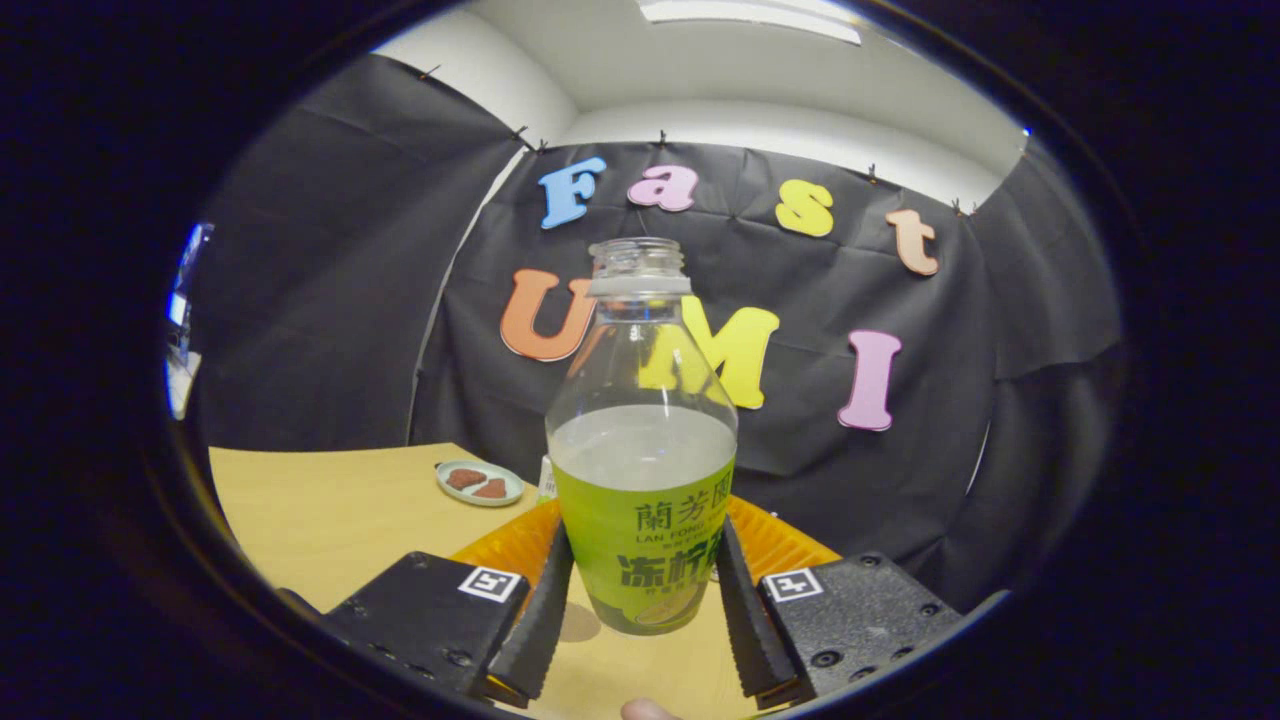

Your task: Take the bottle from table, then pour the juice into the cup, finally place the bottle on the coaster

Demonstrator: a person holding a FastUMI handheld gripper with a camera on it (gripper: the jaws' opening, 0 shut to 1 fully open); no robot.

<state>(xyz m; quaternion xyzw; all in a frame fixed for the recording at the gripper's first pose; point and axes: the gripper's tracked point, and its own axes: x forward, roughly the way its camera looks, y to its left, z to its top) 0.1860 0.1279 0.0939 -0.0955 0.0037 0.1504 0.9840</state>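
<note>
The tool [640, 600] has its fingers pressed against both sides of the bottle [642, 470], pinching the labelled lower body; the bottle looks lifted clear of the bench [320, 500], uncapped and roughly half full. Holding it upright until it is over the cup seems wise (no cap guards the liquid). Just behind it sits an orange ridged piece [510, 545]; beyond, leftward, a small dish [480, 483], with open bench nearer the tool's left.
</note>
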